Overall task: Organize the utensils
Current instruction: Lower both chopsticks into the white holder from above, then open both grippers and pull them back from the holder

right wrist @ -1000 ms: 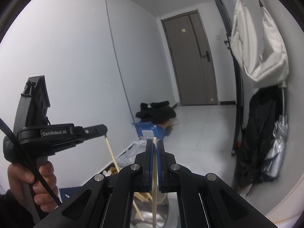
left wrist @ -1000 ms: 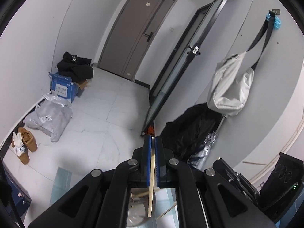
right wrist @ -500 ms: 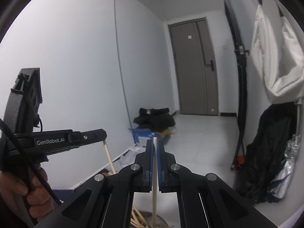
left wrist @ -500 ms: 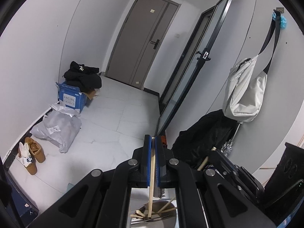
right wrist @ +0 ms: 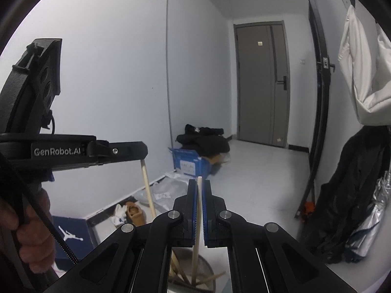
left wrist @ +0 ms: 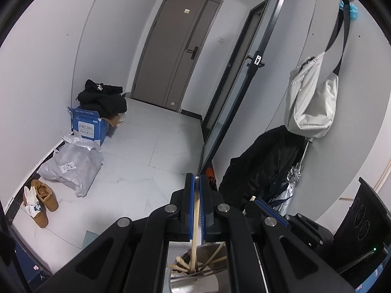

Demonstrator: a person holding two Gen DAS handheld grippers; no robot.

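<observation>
Left wrist view: the left gripper (left wrist: pixel 197 210) has its blue pads pressed tight on a wooden chopstick (left wrist: pixel 194 239), which hangs nearly upright between them. Its lower end reaches into the metal holder (left wrist: pixel 195 284) at 6 o'clock, where other wooden utensils (left wrist: pixel 182 266) already lean crossed against each other. The right gripper (left wrist: pixel 246 211) shows at about 4 o'clock, just beside, with the top of its own stick poking out.

The risk here, as I judge it, is the crossed sticks: the lower tip may catch on one and wedge or lever it out when the jaws let go. A release from too high could also let the stick bounce against the rim.

Right wrist view: the right gripper (right wrist: pixel 200 210) is likewise clamped on a second chopstick (right wrist: pixel 197 229), upright, its lower end going down into the same holder (right wrist: pixel 207 272) at 6 o'clock. The left gripper (right wrist: pixel 143 157) sits at 9 o'clock, its stick (right wrist: pixel 147 188) slanting down toward the holder.

With both tools near each other over one small opening, the fingers could knock together, or one stick could push the other off line; tipping the holder is the worse outcome.
</observation>
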